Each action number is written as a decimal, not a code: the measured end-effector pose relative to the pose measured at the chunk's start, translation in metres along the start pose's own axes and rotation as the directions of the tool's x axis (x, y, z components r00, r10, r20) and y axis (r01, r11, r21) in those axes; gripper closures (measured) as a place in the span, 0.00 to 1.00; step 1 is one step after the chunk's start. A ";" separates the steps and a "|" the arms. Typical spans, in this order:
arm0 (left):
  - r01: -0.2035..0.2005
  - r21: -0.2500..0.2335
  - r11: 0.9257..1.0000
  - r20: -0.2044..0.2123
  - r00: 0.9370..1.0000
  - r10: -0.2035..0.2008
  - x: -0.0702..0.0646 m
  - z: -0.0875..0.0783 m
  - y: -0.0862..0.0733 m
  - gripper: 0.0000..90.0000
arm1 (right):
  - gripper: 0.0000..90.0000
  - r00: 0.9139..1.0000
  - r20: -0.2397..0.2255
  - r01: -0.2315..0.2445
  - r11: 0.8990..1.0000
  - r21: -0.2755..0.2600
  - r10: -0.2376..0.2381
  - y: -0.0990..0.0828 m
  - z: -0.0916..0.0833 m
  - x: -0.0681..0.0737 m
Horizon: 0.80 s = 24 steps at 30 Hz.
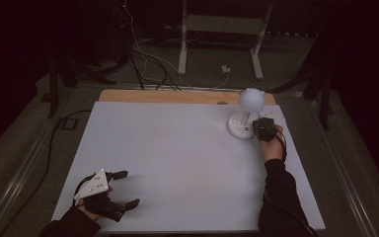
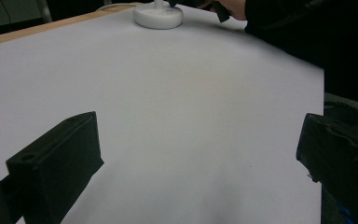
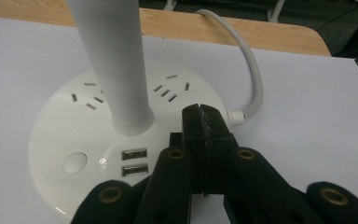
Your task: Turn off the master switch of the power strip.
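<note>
1. A white lamp [image 1: 246, 116] stands on the white mat [image 1: 177, 158], at the far right of it.
2. The lamp has a round ball top [image 1: 251, 99], a thin pole [image 3: 112, 65] and a flat round base [image 3: 74, 154].
3. The base has plug holes, two small USB slots [image 3: 135, 161] and a round button [image 3: 73, 163].
4. A white cord [image 3: 249, 65] goes out from the back of the base.
5. The right gripper [image 1: 262, 127] is right next to the lamp, on its right side. Its tips are over the edge of the base.
6. The right jaws are pressed tight together. They hold nothing.
7. The left gripper [image 1: 121, 188] is far from the lamp, at the near left corner of the mat.
8. The left jaws are spread wide apart. Nothing is between them.
9. The mat lies on a wooden table [image 1: 177, 96]. A strip of wood shows behind the lamp.
</note>
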<state>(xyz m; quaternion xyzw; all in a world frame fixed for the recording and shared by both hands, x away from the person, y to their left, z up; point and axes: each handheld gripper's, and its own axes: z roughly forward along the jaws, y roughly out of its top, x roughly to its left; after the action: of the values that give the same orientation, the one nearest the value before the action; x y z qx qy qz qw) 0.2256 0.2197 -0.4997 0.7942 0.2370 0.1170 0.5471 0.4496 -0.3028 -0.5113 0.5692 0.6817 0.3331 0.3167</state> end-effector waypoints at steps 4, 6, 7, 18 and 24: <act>0.001 -0.002 1.000 0.003 1.000 -0.001 0.000 0.000 0.000 0.00 | 1.00 1.000 -0.002 -0.002 1.000 -0.004 0.002 0.000 0.000 0.000; 0.001 -0.002 1.000 0.003 1.000 -0.001 0.000 0.000 0.000 0.00 | 1.00 1.000 -0.004 -0.002 1.000 -0.006 0.002 -0.001 0.000 -0.001; 0.001 -0.002 1.000 0.003 1.000 -0.001 0.000 0.000 0.000 0.00 | 1.00 1.000 -0.003 -0.003 1.000 -0.007 0.003 -0.001 0.001 -0.001; 0.000 0.003 1.000 0.002 1.000 0.000 0.000 0.001 0.000 0.00 | 1.00 1.000 0.019 0.003 1.000 -0.030 -0.003 -0.004 0.001 0.003; -0.001 0.001 1.000 0.004 1.000 0.001 0.000 0.000 0.000 0.00 | 1.00 1.000 0.030 -0.002 1.000 -0.026 0.002 -0.003 0.001 0.004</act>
<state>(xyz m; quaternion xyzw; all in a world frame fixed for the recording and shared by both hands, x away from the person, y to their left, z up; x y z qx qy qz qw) 0.2254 0.2192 -0.4998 0.7950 0.2357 0.1154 0.5470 0.4479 -0.2989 -0.5149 0.5707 0.6719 0.3337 0.3340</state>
